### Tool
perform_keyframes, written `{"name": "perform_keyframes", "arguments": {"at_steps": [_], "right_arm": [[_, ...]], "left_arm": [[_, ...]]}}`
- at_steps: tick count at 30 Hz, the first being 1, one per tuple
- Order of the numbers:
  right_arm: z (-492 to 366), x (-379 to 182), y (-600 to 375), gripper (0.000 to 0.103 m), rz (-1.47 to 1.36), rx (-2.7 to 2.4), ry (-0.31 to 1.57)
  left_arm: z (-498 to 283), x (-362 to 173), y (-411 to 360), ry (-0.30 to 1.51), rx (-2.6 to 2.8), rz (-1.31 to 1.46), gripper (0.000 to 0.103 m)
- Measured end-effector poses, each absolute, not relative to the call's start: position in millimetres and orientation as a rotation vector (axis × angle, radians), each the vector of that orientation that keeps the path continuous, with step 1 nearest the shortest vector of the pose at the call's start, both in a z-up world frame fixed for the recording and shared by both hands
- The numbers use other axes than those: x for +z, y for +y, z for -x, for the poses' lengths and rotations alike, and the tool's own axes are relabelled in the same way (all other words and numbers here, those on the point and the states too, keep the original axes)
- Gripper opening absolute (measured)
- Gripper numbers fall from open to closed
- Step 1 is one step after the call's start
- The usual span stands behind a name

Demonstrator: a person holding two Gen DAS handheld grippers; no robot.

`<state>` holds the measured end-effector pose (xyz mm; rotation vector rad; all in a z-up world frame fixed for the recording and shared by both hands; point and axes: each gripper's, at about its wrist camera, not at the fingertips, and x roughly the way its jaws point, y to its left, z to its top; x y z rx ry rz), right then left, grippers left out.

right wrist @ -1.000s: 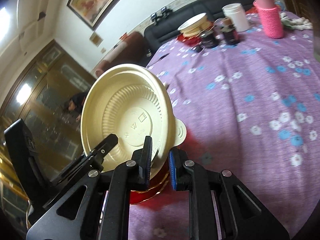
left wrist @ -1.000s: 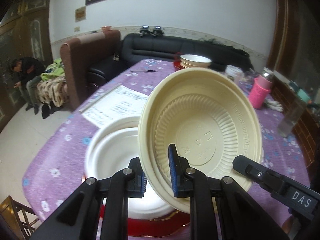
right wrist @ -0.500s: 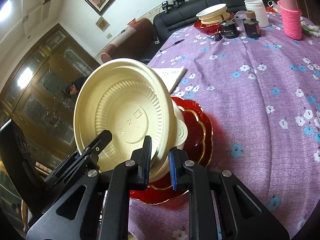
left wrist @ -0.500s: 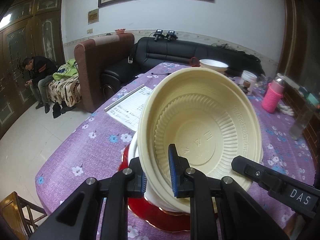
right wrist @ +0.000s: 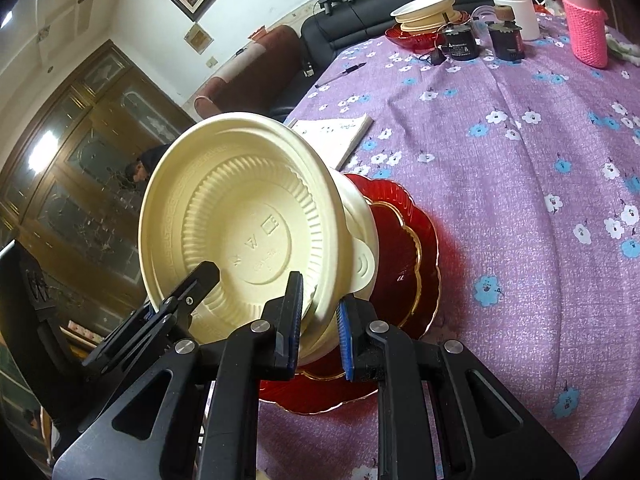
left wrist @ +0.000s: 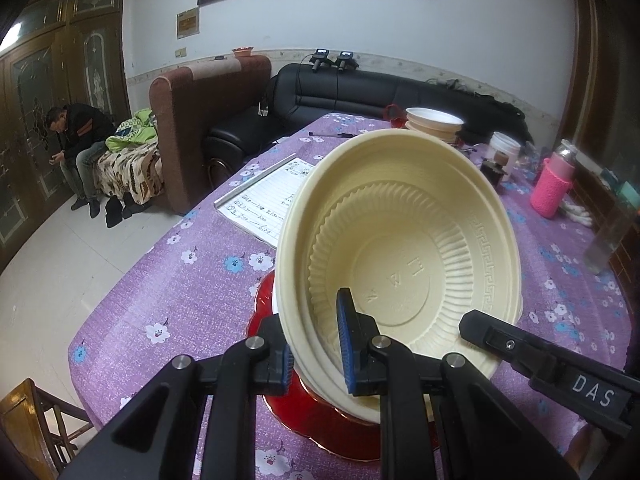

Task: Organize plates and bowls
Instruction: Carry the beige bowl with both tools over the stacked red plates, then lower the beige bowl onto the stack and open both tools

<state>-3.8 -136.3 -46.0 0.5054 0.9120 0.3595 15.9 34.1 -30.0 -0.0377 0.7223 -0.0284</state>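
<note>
A cream ribbed plastic bowl (left wrist: 400, 256) is held tilted by both grippers above a white bowl (right wrist: 360, 232), which rests on a red scalloped plate (left wrist: 312, 412) at the near table edge. My left gripper (left wrist: 316, 348) is shut on the cream bowl's near rim. My right gripper (right wrist: 318, 320) is shut on the rim of the same bowl (right wrist: 244, 224) from the other side. The red plate shows in the right wrist view (right wrist: 404, 264) too. The white bowl is mostly hidden in the left wrist view.
A second stack of cream bowls (left wrist: 434, 122) on a red plate stands at the far end of the purple floral tablecloth (right wrist: 520, 184). A notepad (left wrist: 268, 200), pen, white tub (right wrist: 516, 10), pink-sleeved bottle (right wrist: 584, 20) and black motors (right wrist: 460, 44) lie around. A sofa and a seated person are beyond.
Both grippers have lifted and drawn back with the cream bowl. The white bowl under it is now more covered and the red plate shows more.
</note>
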Motion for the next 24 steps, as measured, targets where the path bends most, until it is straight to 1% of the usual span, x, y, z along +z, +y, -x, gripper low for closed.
{"name": "perform_keyframes", "arguments": {"at_steps": [9,11,13,14,16,17,18,19,22,24], "right_arm": [[1.6,-49.9,-140.1,0.016,-0.505,0.325,0.906],[0.2,-49.8,-141.1,0.016,-0.505,0.323,0.905],[-0.2,-49.2,-142.8,0.016,-0.515,0.318,0.904],[-0.7,-49.1,-142.9,0.017,-0.514,0.322,0.911],[0.2,-47.1,-143.1,0.025,-0.494,0.321,0.908],[1.8,-45.6,-144.5,0.038,-0.486,0.315,0.899],[4.6,-43.1,-147.7,0.046,-0.485,0.312,0.876],[8.5,-39.9,-153.2,0.047,-0.494,0.318,0.84],[16.9,-32.9,-170.0,0.047,-0.518,0.325,0.768],[23.0,-28.6,-180.2,0.047,-0.527,0.325,0.728]], "left_arm": [[-14.6,-28.0,36.5,0.721,0.005,0.007,0.021],[-12.6,-25.2,43.0,0.713,0.027,0.01,0.032],[-10.2,-21.6,52.0,0.707,0.044,0.017,0.062],[-6.9,-18.4,57.0,0.694,0.056,0.016,0.067],[0.5,-11.7,65.1,0.654,0.083,0.009,0.068],[5.4,-6.6,69.6,0.628,0.102,0.001,0.072],[8.2,-2.6,72.3,0.609,0.113,-0.006,0.077],[13.4,3.5,73.8,0.578,0.133,-0.025,0.083],[19.1,13.8,70.6,0.519,0.17,-0.064,0.084],[20.2,17.3,66.2,0.516,0.136,-0.058,0.084]]}}
